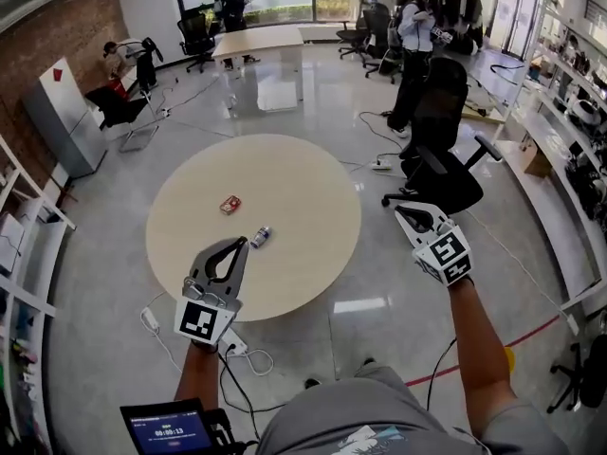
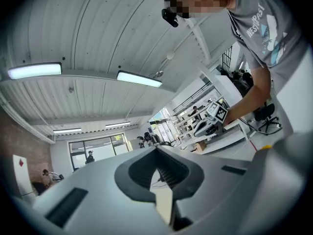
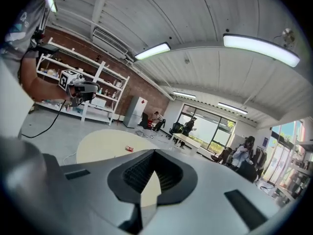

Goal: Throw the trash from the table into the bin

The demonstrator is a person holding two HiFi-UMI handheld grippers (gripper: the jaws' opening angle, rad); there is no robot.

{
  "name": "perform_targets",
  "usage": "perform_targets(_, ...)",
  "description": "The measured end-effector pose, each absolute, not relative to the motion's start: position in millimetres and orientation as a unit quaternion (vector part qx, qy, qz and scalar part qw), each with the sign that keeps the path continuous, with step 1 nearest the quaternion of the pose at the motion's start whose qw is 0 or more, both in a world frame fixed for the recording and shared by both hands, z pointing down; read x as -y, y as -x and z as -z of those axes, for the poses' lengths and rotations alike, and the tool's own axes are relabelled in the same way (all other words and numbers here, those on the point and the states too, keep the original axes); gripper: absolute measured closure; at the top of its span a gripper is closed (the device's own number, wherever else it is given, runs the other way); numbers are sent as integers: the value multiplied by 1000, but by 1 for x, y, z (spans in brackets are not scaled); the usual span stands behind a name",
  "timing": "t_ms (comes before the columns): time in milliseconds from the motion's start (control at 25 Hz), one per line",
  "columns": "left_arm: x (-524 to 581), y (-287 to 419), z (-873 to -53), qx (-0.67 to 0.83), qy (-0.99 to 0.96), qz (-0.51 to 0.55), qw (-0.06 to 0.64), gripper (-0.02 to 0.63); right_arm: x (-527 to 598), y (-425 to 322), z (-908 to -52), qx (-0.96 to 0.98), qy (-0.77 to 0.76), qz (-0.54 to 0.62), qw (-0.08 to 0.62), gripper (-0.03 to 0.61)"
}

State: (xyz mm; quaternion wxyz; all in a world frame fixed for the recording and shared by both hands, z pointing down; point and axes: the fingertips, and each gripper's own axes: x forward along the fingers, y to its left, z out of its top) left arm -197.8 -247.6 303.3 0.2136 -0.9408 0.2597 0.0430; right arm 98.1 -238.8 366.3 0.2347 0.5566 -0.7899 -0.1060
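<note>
A round beige table point(image 1: 303, 254) stands in front of me. A crushed red can point(image 1: 230, 204) lies on it, and a small silver can point(image 1: 261, 237) lies a little nearer. My left gripper point(image 1: 240, 243) hovers over the table's near edge, just left of the silver can, shut and empty. My right gripper point(image 1: 400, 209) is off the table's right side above the floor, also shut with nothing in it. In the right gripper view the table point(image 3: 98, 143) and red can point(image 3: 129, 149) lie beyond the shut jaws. The left gripper view points up at the ceiling.
A black office chair point(image 1: 441, 150) stands close to the table's right side. A power strip point(image 1: 151, 319) and cables lie on the floor by the near left edge. White shelves point(image 1: 24, 282) line the left wall. A white desk point(image 1: 261, 42) and several people are at the back.
</note>
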Motion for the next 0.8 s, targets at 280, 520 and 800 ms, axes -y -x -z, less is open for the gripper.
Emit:
perform_targets(280, 279, 280, -308, -326, 923, -26, 203, 571, 323, 10, -384, 844, -467, 103, 243, 571)
perform_targets(520, 312, 317, -321, -373, 908, -5, 191, 571, 393, 82, -425, 888, -372, 83, 257, 569)
perform_targets(800, 391, 345, -354, -425, 891, 19, 157, 571, 496, 166, -525, 913, -233, 40, 333, 357)
